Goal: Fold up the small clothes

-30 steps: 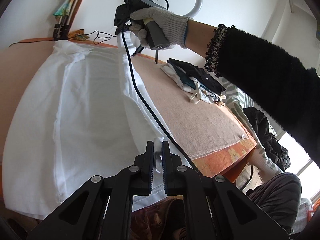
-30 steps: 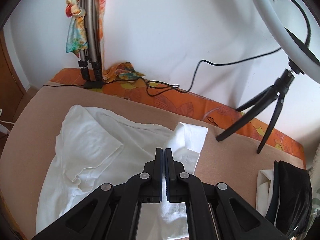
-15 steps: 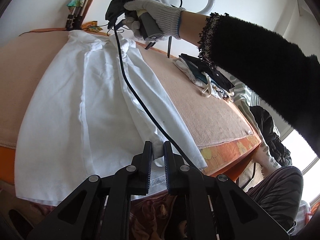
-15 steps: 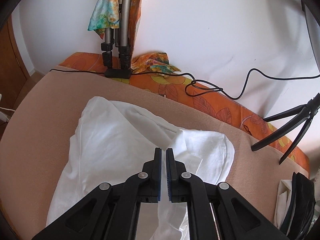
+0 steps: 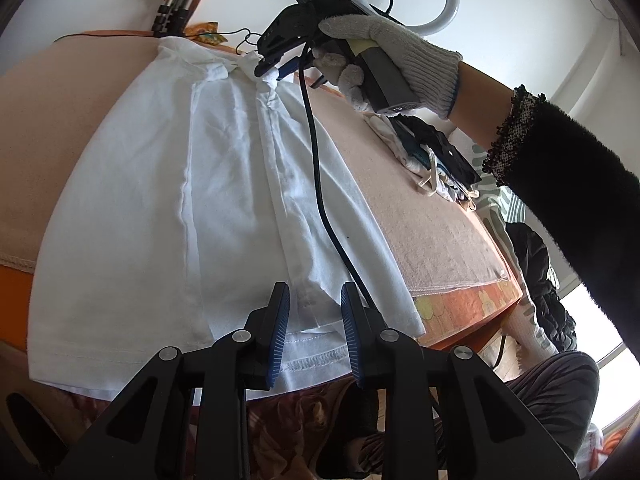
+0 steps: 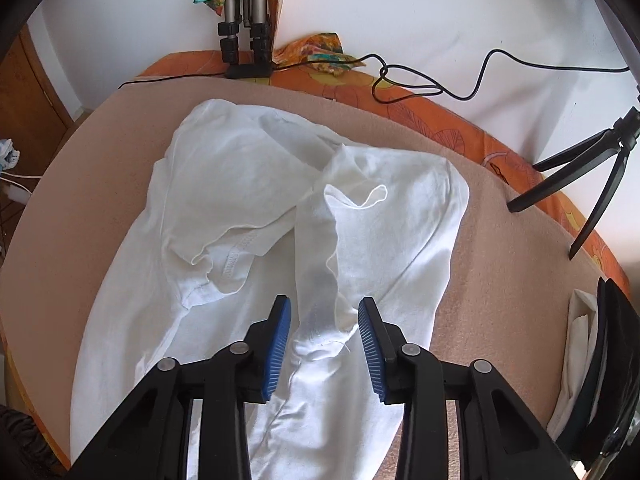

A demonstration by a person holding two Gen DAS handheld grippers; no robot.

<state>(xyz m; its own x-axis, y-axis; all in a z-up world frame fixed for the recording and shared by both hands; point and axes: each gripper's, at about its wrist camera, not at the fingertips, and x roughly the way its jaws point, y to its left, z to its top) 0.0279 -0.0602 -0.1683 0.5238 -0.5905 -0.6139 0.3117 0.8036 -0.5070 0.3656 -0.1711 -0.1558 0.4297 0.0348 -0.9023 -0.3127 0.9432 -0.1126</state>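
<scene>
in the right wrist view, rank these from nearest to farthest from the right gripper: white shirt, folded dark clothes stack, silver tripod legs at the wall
1. white shirt: directly under and between the fingers of the right gripper.
2. folded dark clothes stack: off to the right, at the mat's edge.
3. silver tripod legs: far back against the wall, up and slightly left.

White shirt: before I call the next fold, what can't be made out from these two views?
- Left wrist view: the shirt's near hem, hidden behind the left hand-held gripper.
- Right wrist view: the shirt's lower part, cut off by the bottom edge and covered by the right hand-held gripper.
- Either view: the layers beneath the folded side panel.
- Right wrist view: the stack, cropped at the right edge.
</scene>
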